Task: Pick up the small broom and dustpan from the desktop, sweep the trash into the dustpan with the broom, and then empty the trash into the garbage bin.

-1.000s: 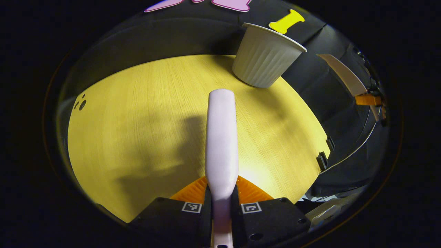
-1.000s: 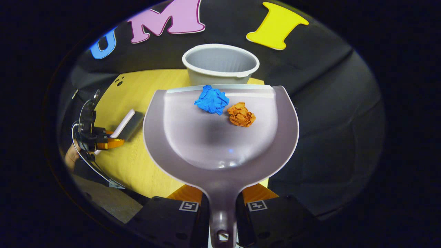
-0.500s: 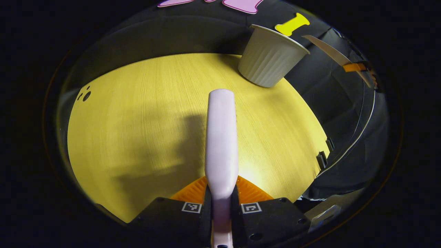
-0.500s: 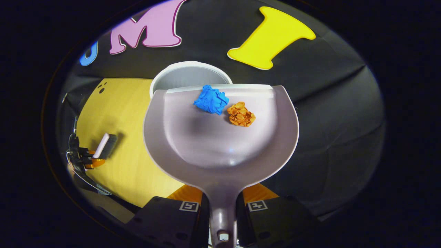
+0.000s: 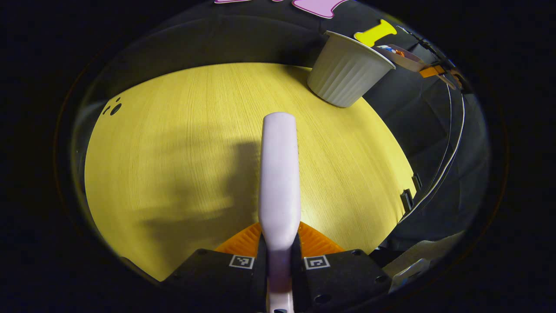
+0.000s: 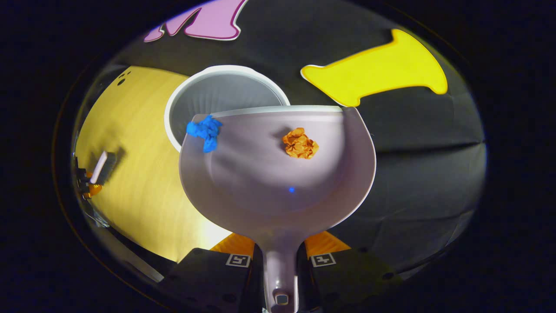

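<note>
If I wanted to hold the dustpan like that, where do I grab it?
Grab the dustpan by its narrow handle, coming from behind, at the end away from the open lip. The right claw does this, one finger on each side. The handle is slim enough to pinch; the wide scoop is not, and it holds the blue wad and the orange wad.

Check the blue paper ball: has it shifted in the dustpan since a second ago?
Yes. The blue paper ball slid from beside the orange ball to the dustpan's left front corner, over the bin.
</note>
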